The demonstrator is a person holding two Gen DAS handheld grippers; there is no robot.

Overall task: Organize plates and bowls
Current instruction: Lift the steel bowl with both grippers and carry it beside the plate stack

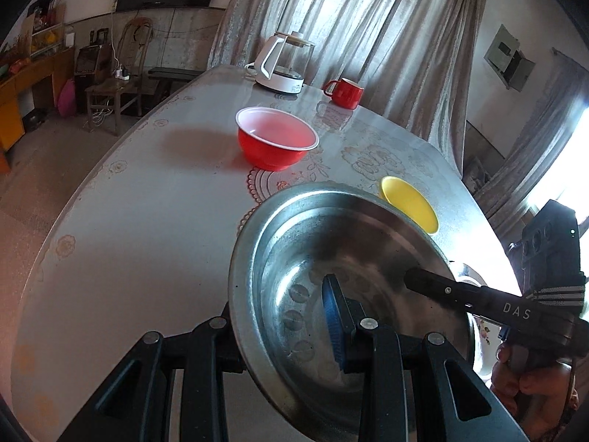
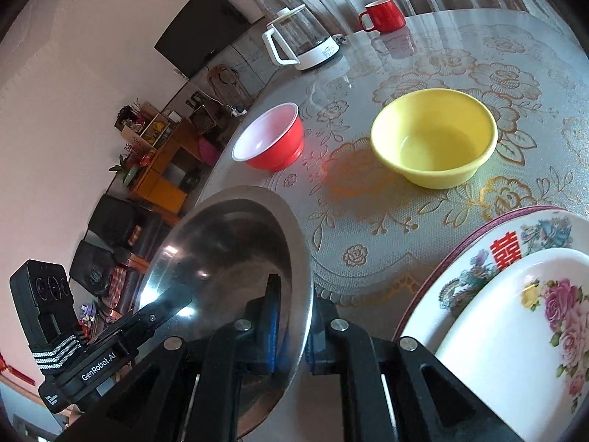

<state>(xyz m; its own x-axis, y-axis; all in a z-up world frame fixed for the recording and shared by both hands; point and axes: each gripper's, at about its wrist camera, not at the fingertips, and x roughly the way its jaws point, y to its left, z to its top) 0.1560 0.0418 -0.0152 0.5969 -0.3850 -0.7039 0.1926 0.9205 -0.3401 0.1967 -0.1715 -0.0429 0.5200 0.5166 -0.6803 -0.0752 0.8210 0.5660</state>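
Note:
A steel plate [image 1: 331, 228] [image 2: 228, 235] hangs tilted above the table, gripped from both sides. My left gripper [image 1: 276, 305] is shut on its near rim, blue pad inside the dish. My right gripper [image 2: 300, 305] is shut on the opposite rim; in the left wrist view its finger [image 1: 441, 287] reaches in from the right. A red bowl [image 1: 276, 136] [image 2: 270, 138] and a yellow bowl [image 1: 408, 202] [image 2: 434, 136] stand upright on the table beyond. A small floral plate [image 2: 515, 313] lies on a larger floral plate [image 2: 478, 258] at the right.
A glass kettle [image 1: 281, 62] [image 2: 302, 37] and a red mug [image 1: 344, 92] [image 2: 383, 14] stand at the table's far edge. The table [image 1: 129, 221] has a lace-patterned cover. A wooden chair [image 1: 114, 88] stands beyond the left edge.

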